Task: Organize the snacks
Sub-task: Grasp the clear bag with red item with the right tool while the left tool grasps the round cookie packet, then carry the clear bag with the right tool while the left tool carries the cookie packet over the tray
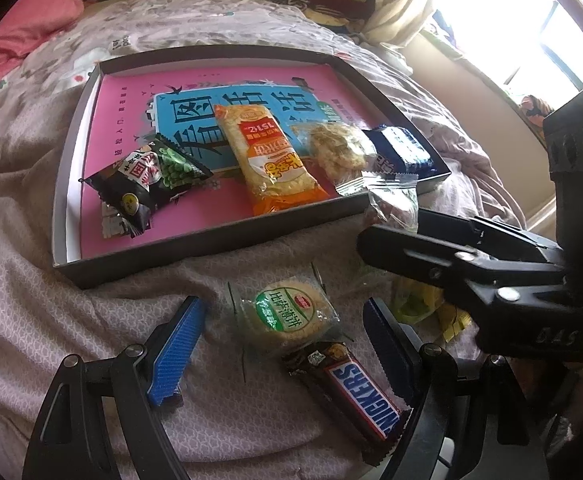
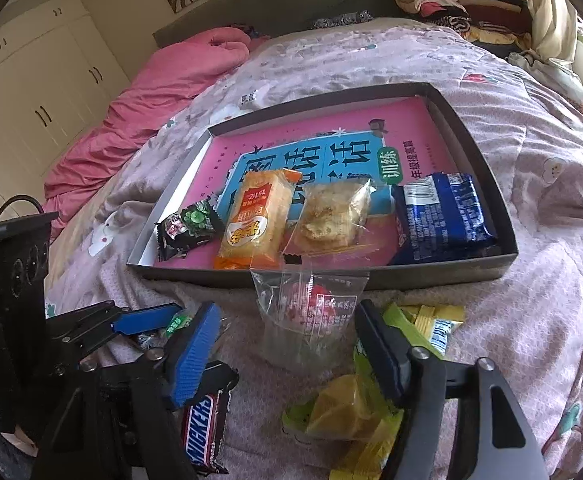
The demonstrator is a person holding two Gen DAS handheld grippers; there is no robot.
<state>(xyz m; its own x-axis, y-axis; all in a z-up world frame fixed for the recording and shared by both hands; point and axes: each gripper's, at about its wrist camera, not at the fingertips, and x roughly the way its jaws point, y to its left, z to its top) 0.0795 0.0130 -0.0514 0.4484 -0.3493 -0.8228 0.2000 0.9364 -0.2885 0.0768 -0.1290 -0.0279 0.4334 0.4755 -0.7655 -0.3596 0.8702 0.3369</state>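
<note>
A: Where is the clear packet (image 2: pixel 311 316), and how does it lie?

B: It sits on the quilt (image 2: pixel 531 280) just in front of the tray's near wall (image 2: pixel 411 276), its top seam reaching up to that wall. Long axis runs from the right gripper (image 2: pixel 291 356) toward the tray. A red and white label shows through the film.

A: State of that gripper?

B: Fingers spread, one blue pad (image 2: pixel 195 352) to either side of the packet. The pads do not press on it. From the left wrist view the packet (image 1: pixel 395 208) shows just past the tip of the right gripper (image 1: pixel 375 248).

A: And the left gripper (image 1: pixel 287 356)?

B: Fingers spread wide, nothing pinched. Between them lie a round biscuit pack (image 1: pixel 287 320) and a Snickers bar (image 1: pixel 355 392). The bar's long axis runs diagonally, one end under the right-hand pad.

A: What fills the tray (image 1: pixel 73 152)?

B: Four packets in a row along the near side: green pea packet (image 1: pixel 151 176), orange cracker pack (image 1: pixel 267 160) lying lengthwise front to back, clear cookie pack (image 1: pixel 339 152), blue packet (image 1: pixel 403 152) in the right corner. They rest on a pink book cover (image 1: pixel 123 120).

A: Obstructions?

B: Yellow and green wrappers (image 2: pixel 355 408) are heaped under and right of the right gripper. The tray's near wall stands between the clear packet and the tray floor.

A: Free room?

B: The far half of the tray floor is uncovered. The near row is packed closely.
</note>
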